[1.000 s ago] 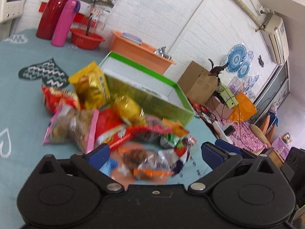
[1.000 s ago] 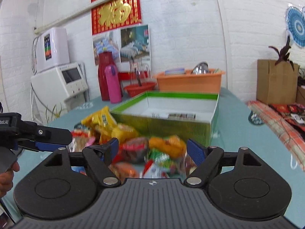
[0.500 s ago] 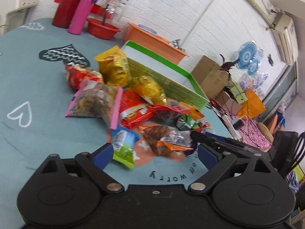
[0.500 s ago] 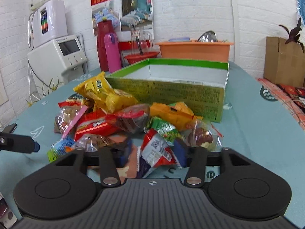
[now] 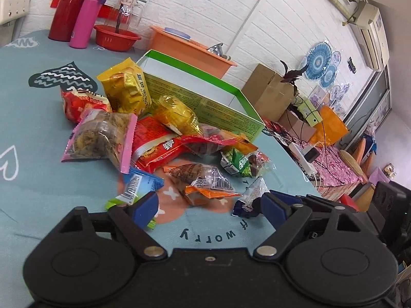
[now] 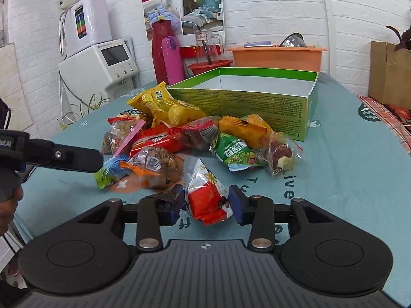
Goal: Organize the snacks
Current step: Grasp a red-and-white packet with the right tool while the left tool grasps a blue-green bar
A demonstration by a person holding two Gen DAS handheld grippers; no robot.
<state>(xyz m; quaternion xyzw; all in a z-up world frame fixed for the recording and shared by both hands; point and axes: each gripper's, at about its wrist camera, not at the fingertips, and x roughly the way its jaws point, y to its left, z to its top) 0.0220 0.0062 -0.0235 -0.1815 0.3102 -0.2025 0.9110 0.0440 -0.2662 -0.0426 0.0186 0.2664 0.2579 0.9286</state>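
A pile of snack packets (image 6: 179,138) lies on the teal tablecloth in front of an open green box (image 6: 257,102), which looks empty from here. My right gripper (image 6: 206,202) is low at the near edge of the pile. A red-and-white packet (image 6: 205,200) stands between its jaws, which are opening, and the left pad stands just off it. In the left wrist view the same packet (image 5: 248,200) shows its white and blue side. My left gripper (image 5: 208,206) is open and empty, with its left finger by a blue-and-green packet (image 5: 133,190). It reaches in from the left (image 6: 95,160).
Behind the box (image 5: 205,102) stand an orange basin (image 6: 277,57), a red bowl (image 6: 209,66), a pink bottle (image 6: 170,59) and a red flask (image 6: 159,48). A white appliance (image 6: 100,61) is at the left. The table edge falls away on the right toward cardboard boxes (image 5: 267,95).
My right gripper has come down to the near edge of the pile and its jaws have narrowed around the red-and-white packet. The left gripper stays open, now in front of the pile.
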